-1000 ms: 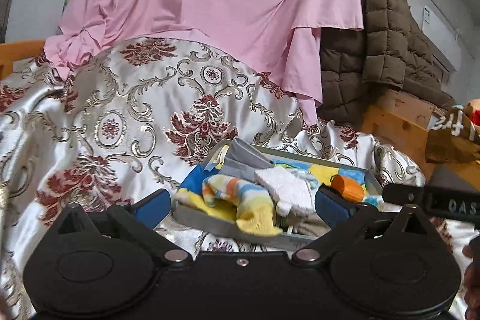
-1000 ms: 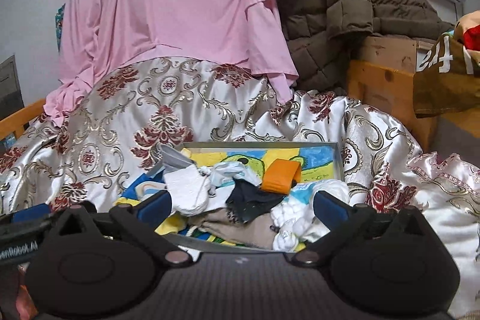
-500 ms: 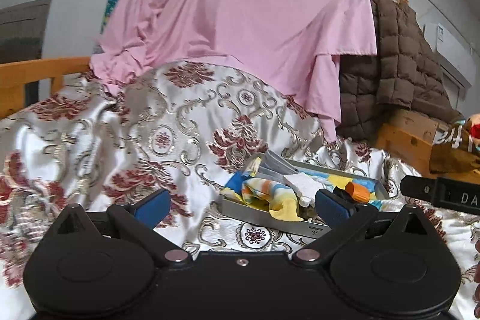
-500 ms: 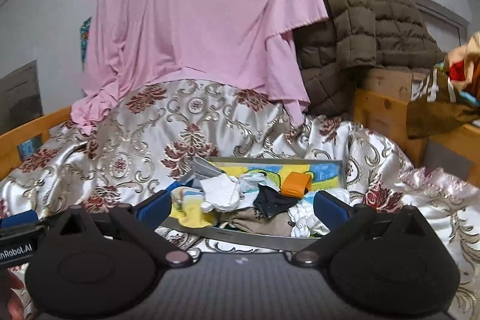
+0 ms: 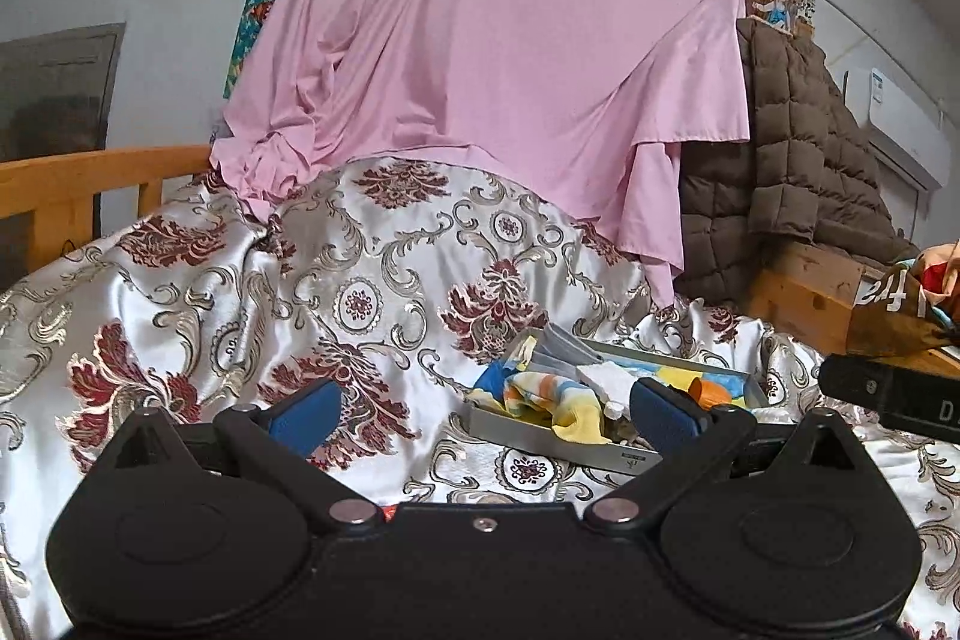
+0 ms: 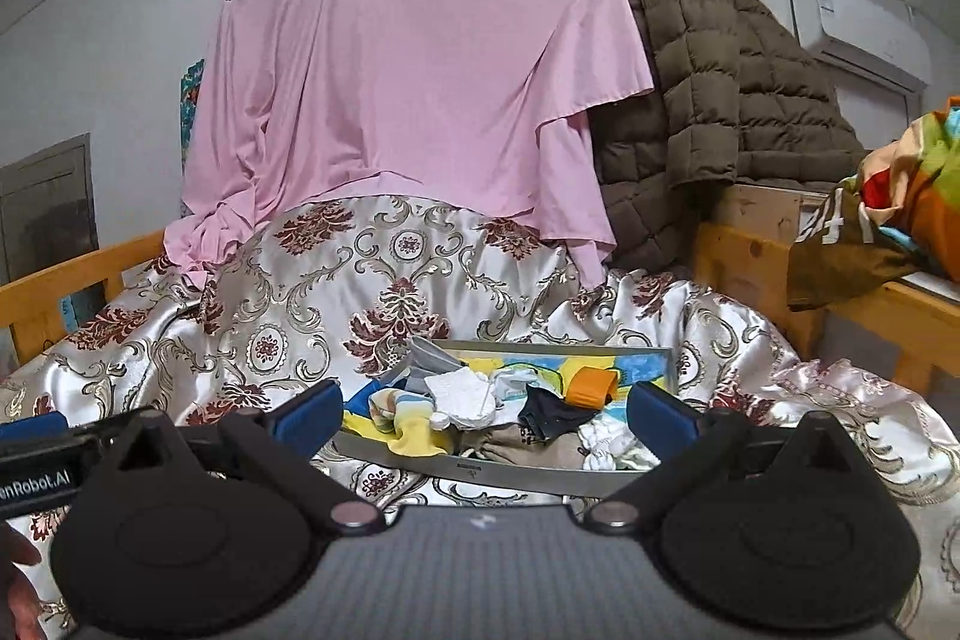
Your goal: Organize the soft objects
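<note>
- Left tongs: black plastic body with two round housings and blue-padded fingers; spread wide and empty, held above the bedspread with the tray off to their right.
- Right tongs: same black build with a ribbed grey centre panel and blue pads; spread wide, nothing between them, the tray framed in the gap.
- Hand: a part shows at the lower left edge of the right wrist view, under the other tool's black bar.
- Bedspread: glossy silver-white satin, woven with maroon flower medallions and gold scrolls; lies in soft folds and rises in a mound behind the tray.
- Tray: shallow, rectangular, grey metal rim, cartoon print in blue and yellow on its floor; rests on the bedspread, just ahead of both tongs.
- Soft objects, heaped in the near half of the tray:
  - striped sock, yellow, orange and pale blue knit, draped over the near rim;
  - white terry piece, nubbly, crumpled;
  - grey cloth, smooth, standing up at the back left corner;
  - dark navy cloth, limp;
  - orange piece, folded in a loop;
  - tan cloth and fluffy white bundle against the near rim.
- Wooden bed frame: orange-toned planks on both sides.
- Quilted jacket: brown, puffy squares, hung at right.
- Pink sheet: thin, matte, clipped to a line across the wall, draping onto the mound.
</note>
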